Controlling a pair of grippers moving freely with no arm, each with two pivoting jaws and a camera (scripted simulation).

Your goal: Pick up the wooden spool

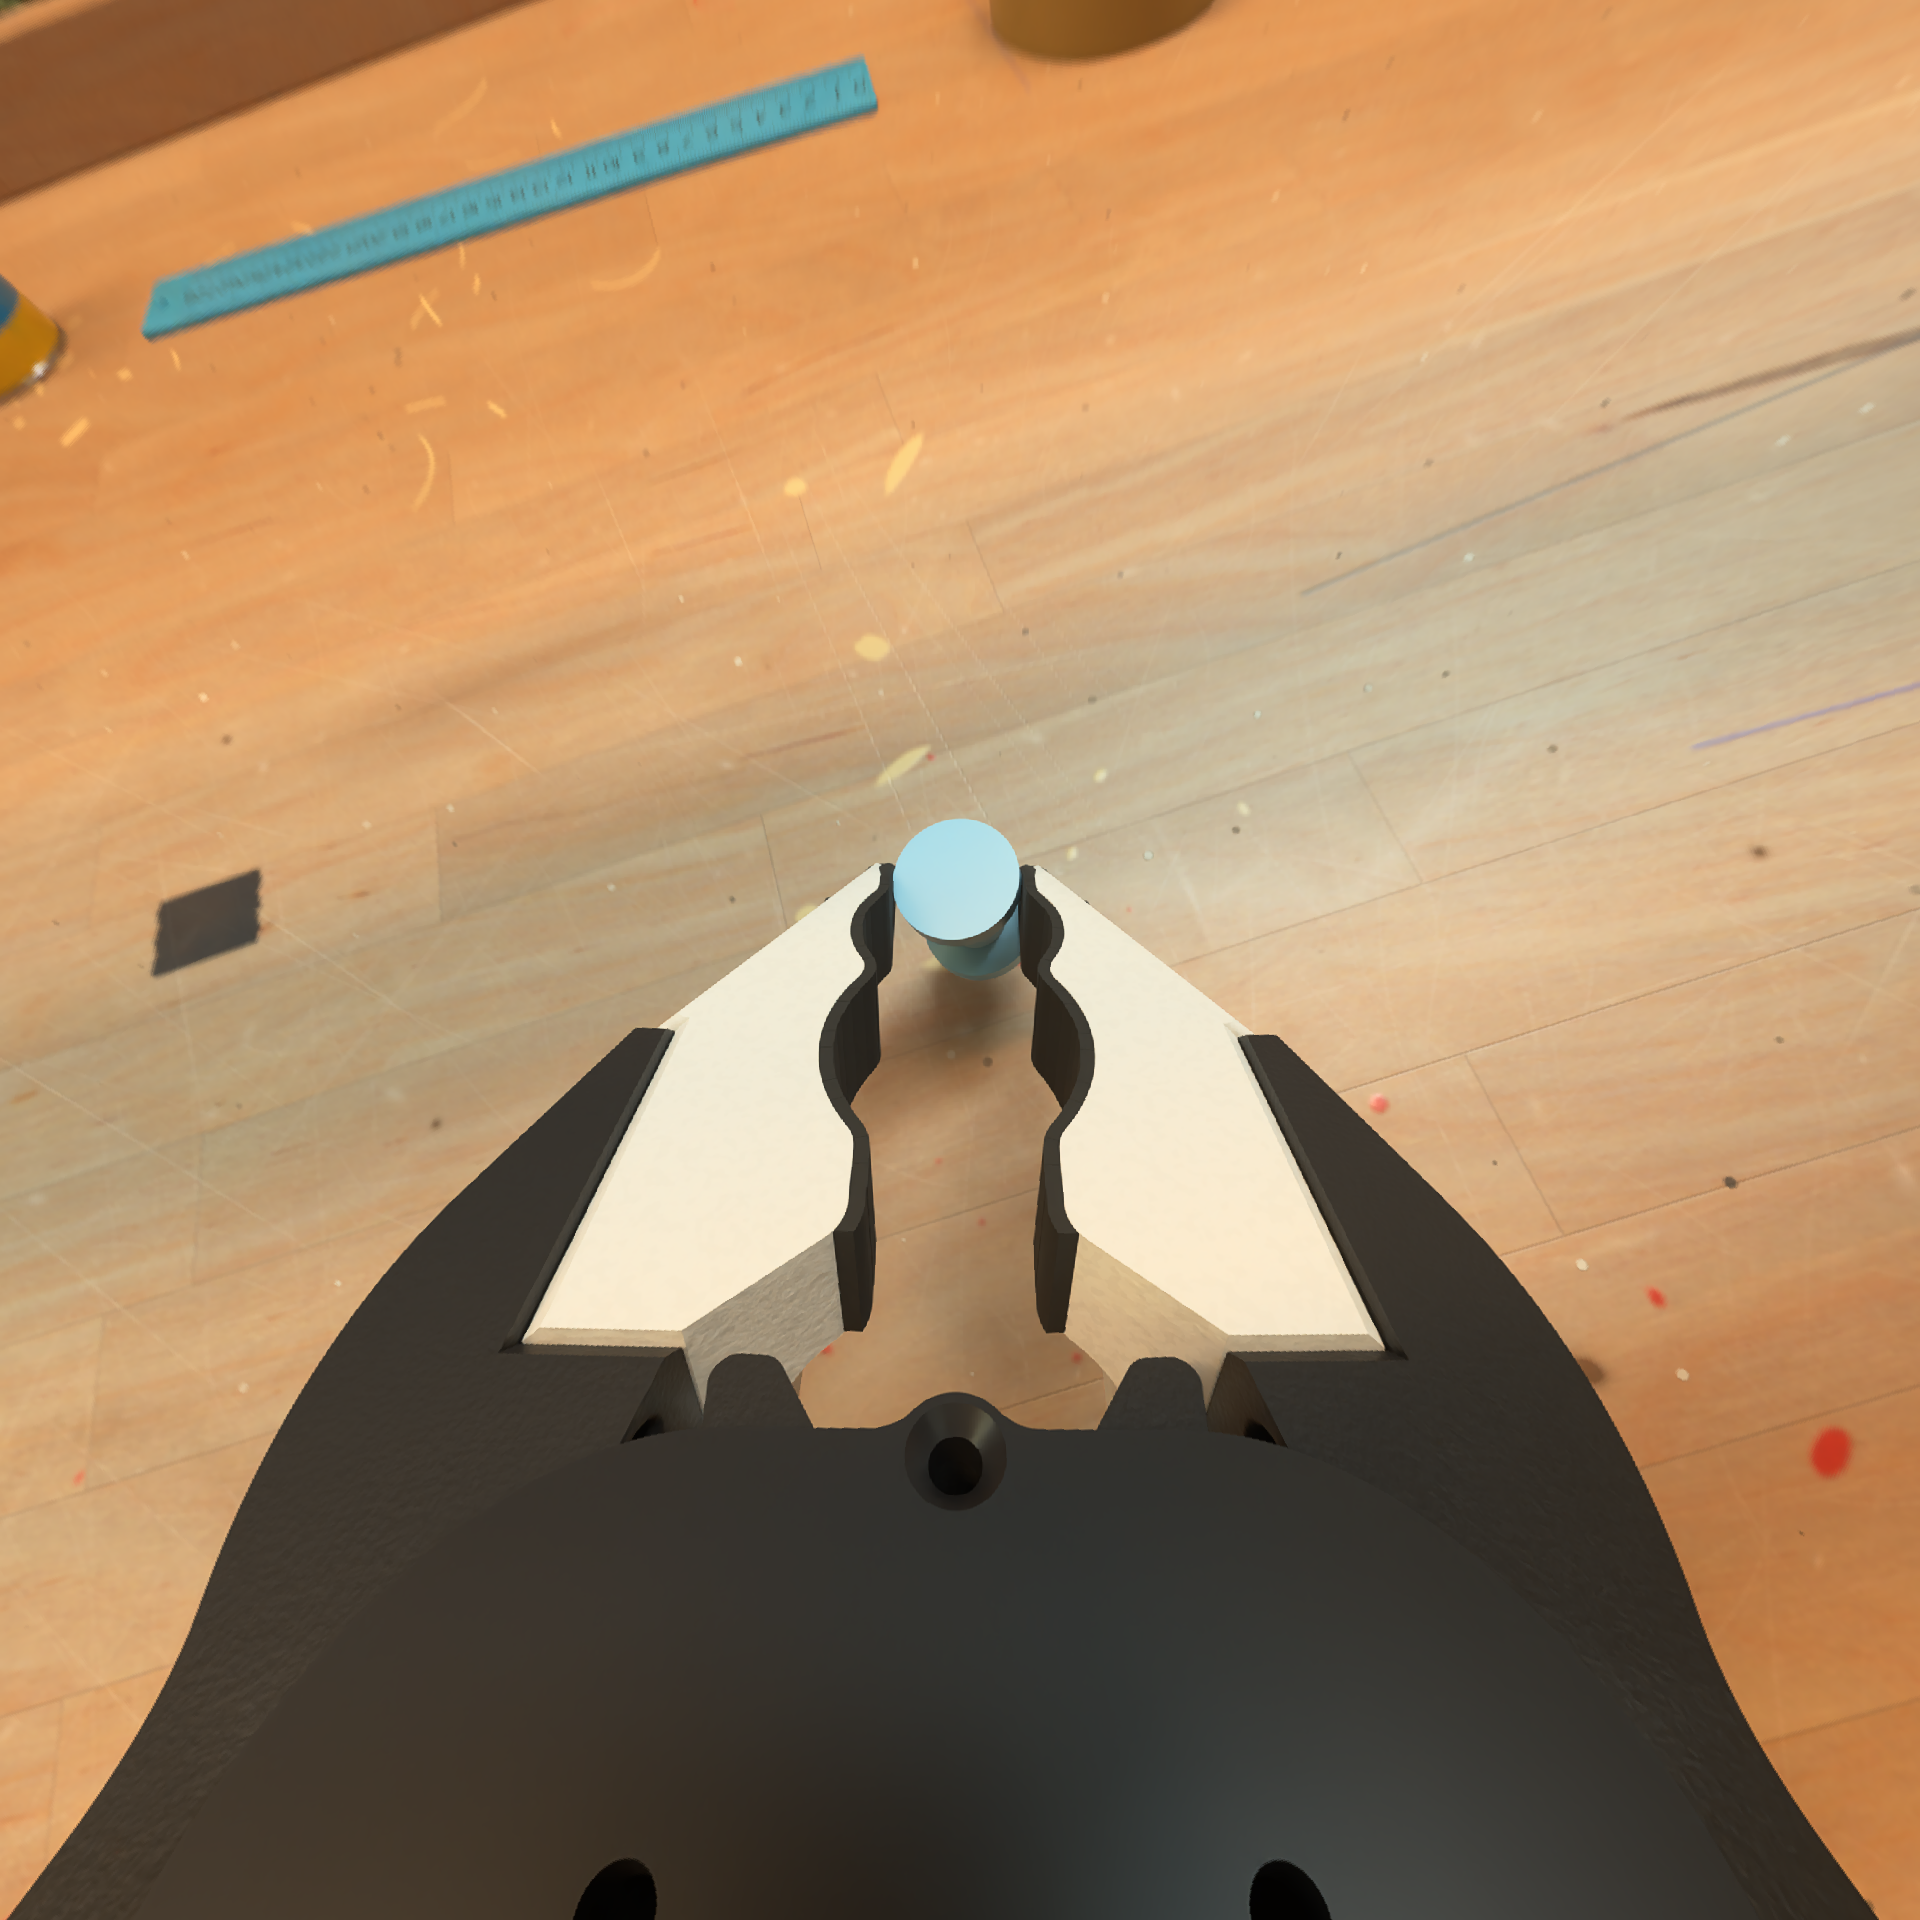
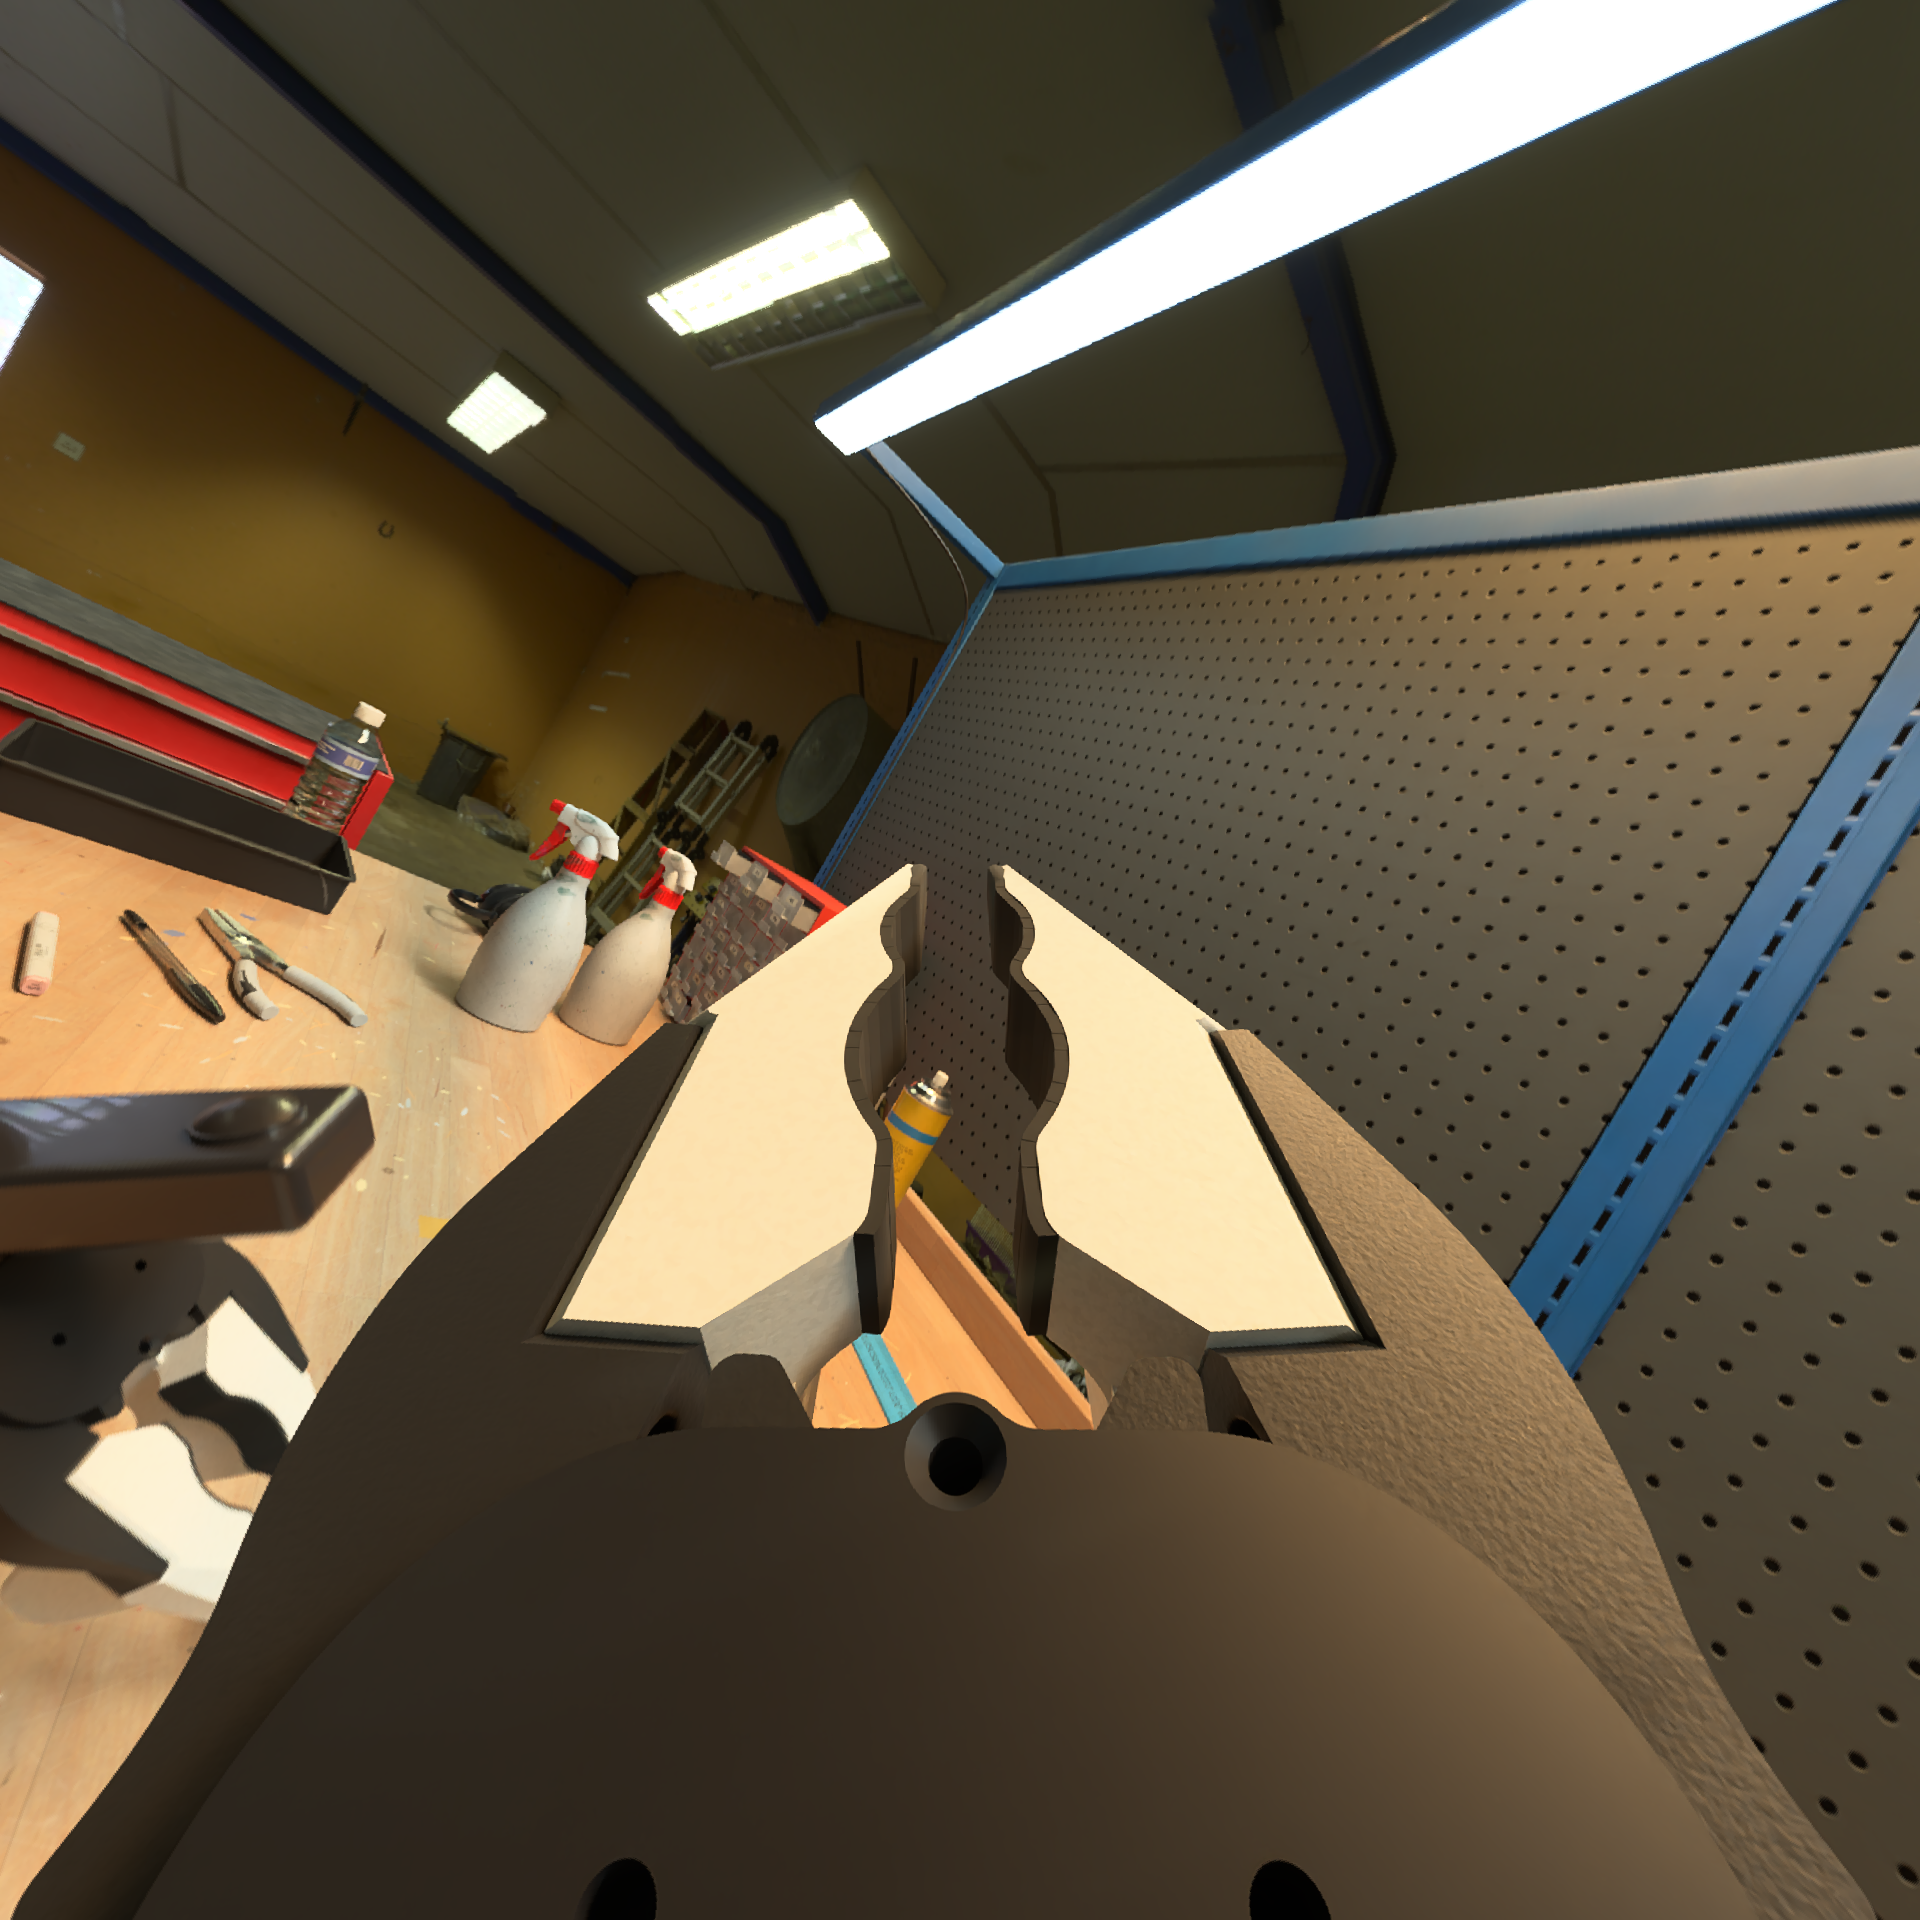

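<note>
1. Stretching wide, the wooden surface [image 1: 1351, 416] lies bare around the grasp; a blue ruler [image 1: 509, 197] sits well apart near the far edge.
2. Right gripper [image 2: 956, 883] points at the pegboard [image 2: 1403, 831], fingers narrowly parted, holding nothing.
3. Left gripper [image 1: 957, 883] pinches the pale-blue spool [image 1: 956, 883] at its fingertips.

No writing can be read in either view. The blue ruler [image 1: 509, 197] on the worktop [image 1: 1351, 416] carries tick marks and small figures along its edge, too small and blurred to make out. The water bottle [image 2: 338, 769] has a dark label and the yellow spray can [image 2: 914, 1132] has print on its side; both are too small to read. The pale eraser [image 2: 38, 951] bears faint marks, also illegible.
</note>
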